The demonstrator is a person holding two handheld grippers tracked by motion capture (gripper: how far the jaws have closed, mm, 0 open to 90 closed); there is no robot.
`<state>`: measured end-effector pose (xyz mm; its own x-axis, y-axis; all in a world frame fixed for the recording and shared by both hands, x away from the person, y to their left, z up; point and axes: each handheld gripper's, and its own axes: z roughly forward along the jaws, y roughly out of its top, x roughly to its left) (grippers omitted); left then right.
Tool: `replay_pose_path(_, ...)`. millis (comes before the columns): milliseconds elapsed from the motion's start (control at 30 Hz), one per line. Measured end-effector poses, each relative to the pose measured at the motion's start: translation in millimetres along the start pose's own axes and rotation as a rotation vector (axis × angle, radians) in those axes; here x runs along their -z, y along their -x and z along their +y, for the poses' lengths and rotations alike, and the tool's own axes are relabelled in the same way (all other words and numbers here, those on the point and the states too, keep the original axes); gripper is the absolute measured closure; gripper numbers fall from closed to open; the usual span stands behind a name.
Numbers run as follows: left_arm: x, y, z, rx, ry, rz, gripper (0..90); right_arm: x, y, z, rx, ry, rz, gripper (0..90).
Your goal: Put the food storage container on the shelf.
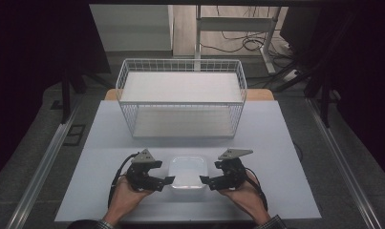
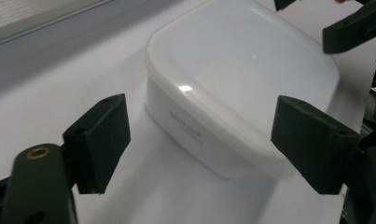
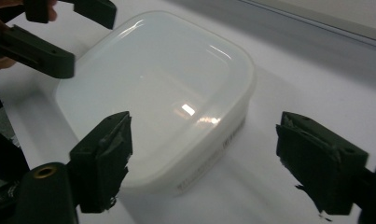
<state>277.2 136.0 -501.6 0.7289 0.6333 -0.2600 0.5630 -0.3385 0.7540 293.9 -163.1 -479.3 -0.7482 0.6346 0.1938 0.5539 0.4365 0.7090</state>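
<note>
Table (image 1: 109, 143): lidded box (image 1: 187, 177) between jaws (untouched)

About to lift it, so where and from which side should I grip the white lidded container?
Take the white lidded container by its two short side walls, just under the lid rim, left gripper from its left and right gripper from its right. The walls are smooth and rounded at the corners, so the flat middles probably hold best. Both grippers stand open beside it.

The lidded box (image 1: 187, 177) sits between both claws, before the basket (image 1: 180, 98).
</note>
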Motion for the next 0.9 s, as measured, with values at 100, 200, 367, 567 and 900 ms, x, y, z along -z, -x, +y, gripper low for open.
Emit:
replay_pose_path(100,-8.3,-3.5,4.9,0.029,-0.009,-0.036,21.7,-8.2,1.2,3.5,-0.011,-0.013,0.011,23.2)
replay_pose_path(200,-12.1,-6.6,3.6,0.074,-0.008,-0.092,24.0,-14.8,3.8,6.2,-0.049,-0.036,0.065,25.8)
replay_pose_path(367,-9.5,-7.0,-4.5,0.133,-0.017,-0.164,27.9,-17.2,9.7,3.2,-0.113,-0.088,0.167,25.3)
replay_pose_path(567,4.0,-7.9,-14.5,0.189,0.003,-0.208,48.9,0.6,6.4,2.4,-0.131,-0.08,0.131,52.6)
replay_pose_path(900,16.6,-3.6,-15.7,0.234,0.075,-0.161,81.1,16.2,3.9,-0.7,-0.216,-0.002,0.08,78.3)
